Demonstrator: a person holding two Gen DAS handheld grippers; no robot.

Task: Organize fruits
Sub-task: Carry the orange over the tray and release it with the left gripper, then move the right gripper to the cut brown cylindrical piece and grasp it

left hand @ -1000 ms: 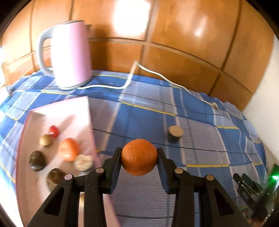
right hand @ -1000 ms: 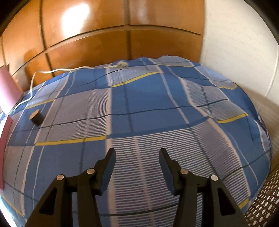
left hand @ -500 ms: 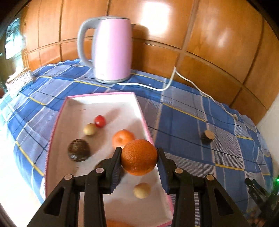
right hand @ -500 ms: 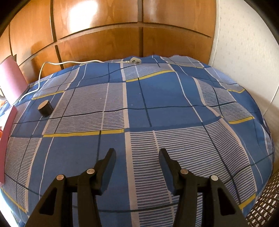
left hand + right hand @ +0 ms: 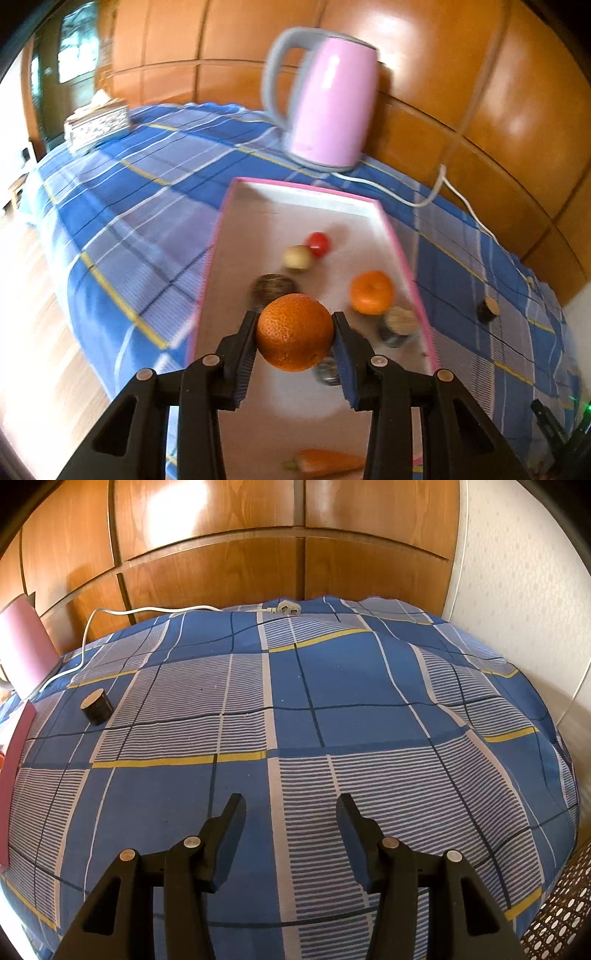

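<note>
L gripper clamping orange over pink tray, kettle behind

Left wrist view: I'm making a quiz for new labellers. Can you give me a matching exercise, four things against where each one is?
Things:
1. large orange
2. pink kettle
3. small orange
4. dark cylinder

Places:
a. lying in the pink-rimmed tray
b. on the checked cloth, right of the tray
c. between the left gripper fingers
d. standing behind the tray, by the wooden wall

Pairs: 1-c, 2-d, 3-a, 4-b
</note>
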